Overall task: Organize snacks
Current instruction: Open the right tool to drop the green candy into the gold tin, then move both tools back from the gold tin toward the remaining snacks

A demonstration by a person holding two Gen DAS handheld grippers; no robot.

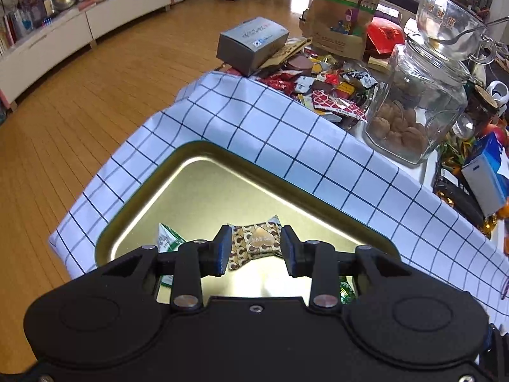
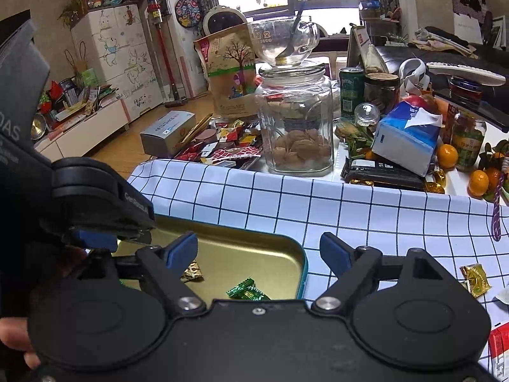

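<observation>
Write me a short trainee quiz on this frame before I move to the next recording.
1. True or false: the right hand-held gripper is shut on a candy.
2. What stands on top of the glass jar? A) a glass bowl with a spoon in it; B) a tissue box; C) a green can.
3. Fill in: the tin rests on a blue-and-white ___ cloth.

Key: 1 false, its jaws stand open with nothing between them; 2 A; 3 checked.
</observation>
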